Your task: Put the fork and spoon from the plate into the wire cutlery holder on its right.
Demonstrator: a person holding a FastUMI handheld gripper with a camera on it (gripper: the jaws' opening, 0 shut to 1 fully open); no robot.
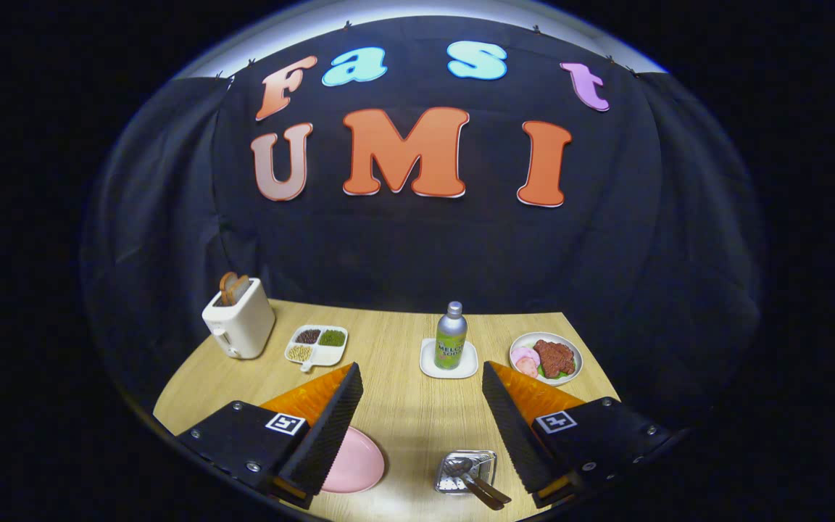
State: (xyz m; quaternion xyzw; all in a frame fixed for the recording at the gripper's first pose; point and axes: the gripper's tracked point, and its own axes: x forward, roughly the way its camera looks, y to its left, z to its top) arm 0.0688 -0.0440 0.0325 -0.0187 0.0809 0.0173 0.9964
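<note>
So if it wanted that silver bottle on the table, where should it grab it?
Probably around the straight labelled body of the bottle, coming level from the near side. It stands upright on a white coaster with bare table either side, and its neck tapers. The gripper is open, jaws empty, the bottle just beyond them.

Gripper [421, 377] open over table [403, 406], holding nothing. Fork+spoon [477, 484] in wire holder [465, 471] betw fingers; pink plate [356, 460] by left finger.

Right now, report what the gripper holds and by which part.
Nothing. The gripper is open above the table, fingers spread apart with only air between them.
</note>
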